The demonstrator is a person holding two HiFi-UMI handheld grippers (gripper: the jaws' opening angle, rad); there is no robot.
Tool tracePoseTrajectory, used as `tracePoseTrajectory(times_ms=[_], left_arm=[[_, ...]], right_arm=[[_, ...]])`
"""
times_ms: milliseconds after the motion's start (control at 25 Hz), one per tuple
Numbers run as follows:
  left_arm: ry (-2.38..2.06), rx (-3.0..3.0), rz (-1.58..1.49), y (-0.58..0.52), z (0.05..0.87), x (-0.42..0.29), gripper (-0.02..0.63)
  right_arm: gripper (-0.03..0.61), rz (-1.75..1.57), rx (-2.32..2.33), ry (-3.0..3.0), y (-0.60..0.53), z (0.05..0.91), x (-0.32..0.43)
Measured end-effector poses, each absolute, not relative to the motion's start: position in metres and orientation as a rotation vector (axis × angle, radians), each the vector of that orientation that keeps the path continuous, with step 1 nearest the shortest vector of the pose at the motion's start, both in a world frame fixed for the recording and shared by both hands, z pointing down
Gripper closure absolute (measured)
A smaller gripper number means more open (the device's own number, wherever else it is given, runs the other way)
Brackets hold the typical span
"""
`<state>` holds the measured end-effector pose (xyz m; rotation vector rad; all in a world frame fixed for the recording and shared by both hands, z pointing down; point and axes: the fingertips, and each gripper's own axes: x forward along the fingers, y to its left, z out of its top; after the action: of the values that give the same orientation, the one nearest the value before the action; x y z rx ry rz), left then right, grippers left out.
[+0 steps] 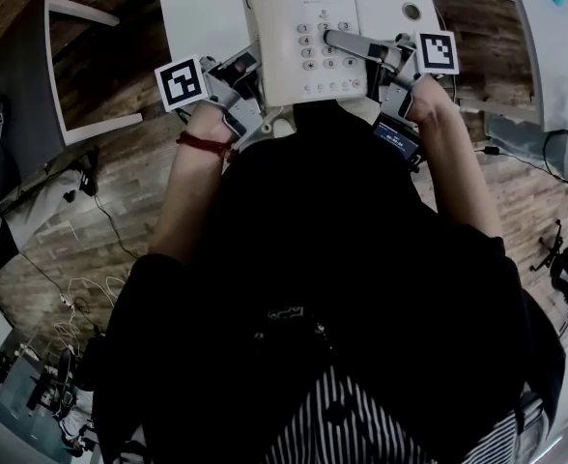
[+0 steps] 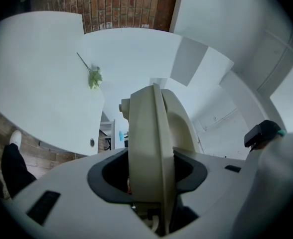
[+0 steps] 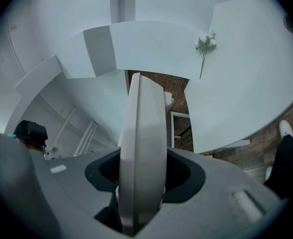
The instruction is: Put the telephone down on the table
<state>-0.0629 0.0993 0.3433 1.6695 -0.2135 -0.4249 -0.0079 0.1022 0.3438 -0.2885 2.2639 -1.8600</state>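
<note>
Over the near edge of the white tabletop (image 1: 202, 8), the cream telephone (image 1: 298, 37) sits keypad-up between the two grippers, its near end jutting past the tabletop's edge toward the person. The left gripper (image 1: 238, 83) grips it at the near left corner. The right gripper (image 1: 361, 61) grips the right side, with one finger (image 1: 352, 44) lying across the keypad.

In the left gripper view the telephone's body (image 2: 151, 148) stands edge-on between the fingers (image 2: 72, 183), which are spread fairly wide and pressed against both of its faces. The right gripper view shows the same: a pale slab (image 3: 141, 153) fills the gap between the fingers (image 3: 221, 188), clamped on both sides.

Farther along the tabletop lies a small green sprig (image 2: 94, 77), well apart from the telephone. I cannot tell whether the telephone's base touches the tabletop.
</note>
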Motion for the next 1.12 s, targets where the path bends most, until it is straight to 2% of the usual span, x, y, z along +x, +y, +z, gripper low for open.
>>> tracePoseTrajectory(times_ms=[320, 880, 1120], left_arm=[[-0.26, 1.663, -0.47, 0.049, 0.356, -0.082, 0.413], [-0.332, 1.65, -0.53, -0.063, 0.334, -0.066, 0.413], [-0.383, 1.636, -0.531, -0.076, 0.344, -0.064, 0.413]], right_arm=[[0.385, -1.886, -0.227, 2.287, 0.049, 0.356, -0.027], [0.385, -1.935, -0.134, 2.331, -0.068, 0.334, -0.011], [0.385, -1.964, -0.067, 2.317, -0.083, 0.345, -0.009]])
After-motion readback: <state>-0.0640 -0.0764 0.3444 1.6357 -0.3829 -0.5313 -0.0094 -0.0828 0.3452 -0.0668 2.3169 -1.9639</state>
